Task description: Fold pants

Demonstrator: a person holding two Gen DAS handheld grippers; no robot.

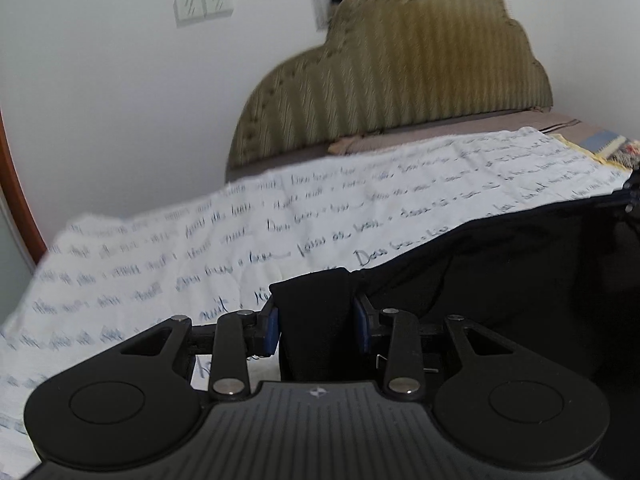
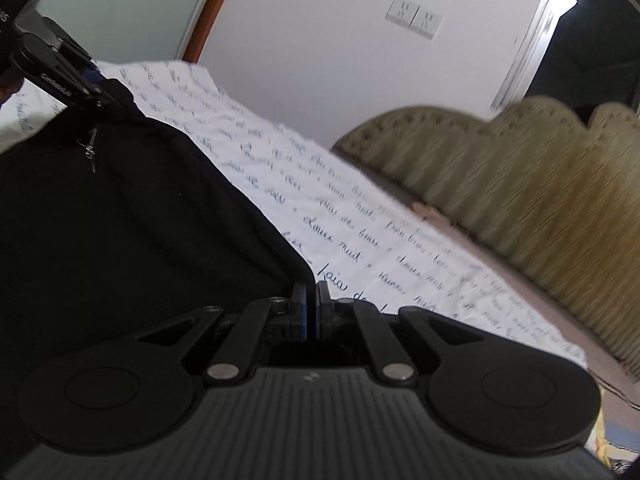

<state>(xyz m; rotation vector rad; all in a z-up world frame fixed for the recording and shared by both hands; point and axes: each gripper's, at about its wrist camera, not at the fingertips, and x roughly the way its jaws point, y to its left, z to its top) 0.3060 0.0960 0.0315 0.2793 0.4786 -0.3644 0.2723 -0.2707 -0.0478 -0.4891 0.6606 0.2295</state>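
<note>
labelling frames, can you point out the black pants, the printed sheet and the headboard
black pants (image 2: 120, 220): right wrist view, the broad dark panel.
printed sheet (image 1: 160, 248): left wrist view, bare white area with script.
headboard (image 1: 400, 80): left wrist view, the striped padded face.

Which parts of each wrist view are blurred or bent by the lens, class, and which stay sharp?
Left wrist view: left gripper sharp, headboard and sheet writing motion-smeared, door frame bowed by fisheye. Right wrist view: right gripper crisp, headboard streaked; black pants too dark for detail.
</note>
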